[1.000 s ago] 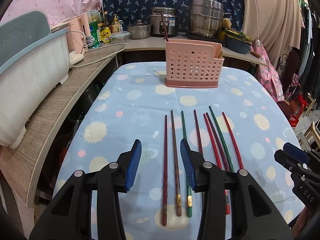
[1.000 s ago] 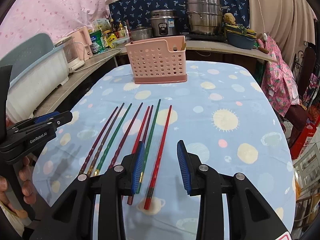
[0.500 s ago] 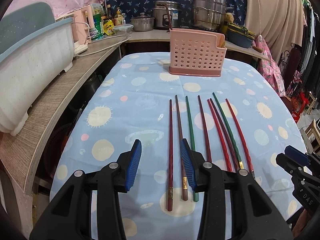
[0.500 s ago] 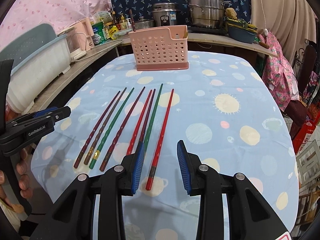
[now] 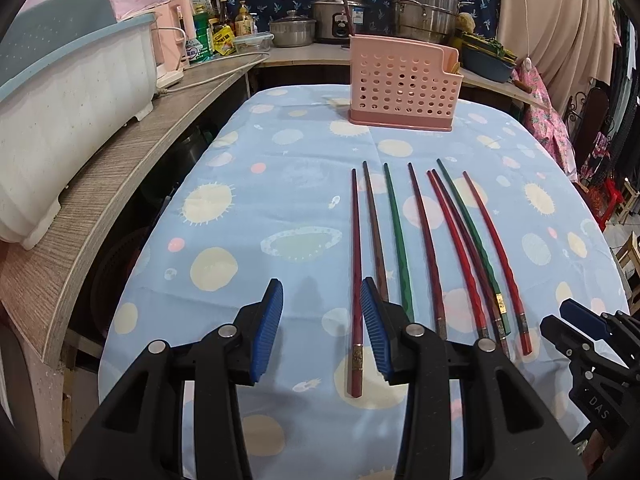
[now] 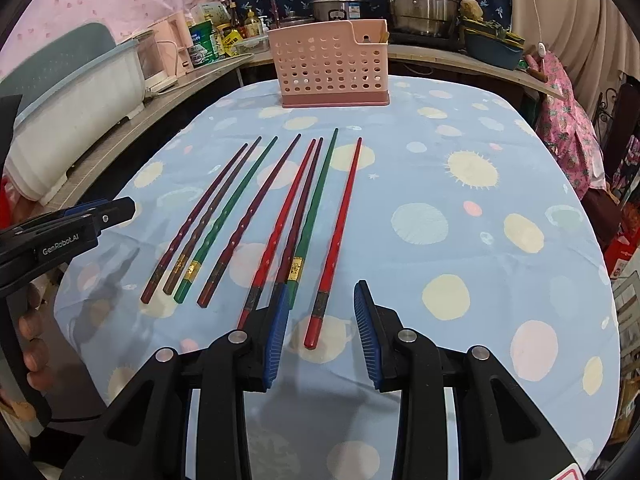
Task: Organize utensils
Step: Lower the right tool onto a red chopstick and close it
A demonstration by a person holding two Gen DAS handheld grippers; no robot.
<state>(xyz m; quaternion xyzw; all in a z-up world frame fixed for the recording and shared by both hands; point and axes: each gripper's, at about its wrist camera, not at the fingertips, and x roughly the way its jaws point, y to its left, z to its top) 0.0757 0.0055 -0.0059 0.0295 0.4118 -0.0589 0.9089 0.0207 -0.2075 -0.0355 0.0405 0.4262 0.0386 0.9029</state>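
Note:
Several chopsticks, red, maroon and green, lie side by side on the blue dotted tablecloth, tips toward a pink perforated utensil holder at the far end; the holder also shows in the right wrist view. My left gripper is open and empty above the near ends, the leftmost maroon chopstick between its fingers. My right gripper is open and empty, with the rightmost red chopstick end between its fingers. Each gripper shows in the other's view: the right, the left.
A wooden counter runs along the left with a white and teal dish rack. Pots, a rice cooker and bottles stand on the back counter. A chair with pink cloth stands at the right.
Both grippers have drawn back toward the near end of the table and risen slightly, so the chopsticks and holder look farther off. Both stay open; nothing was picked up.

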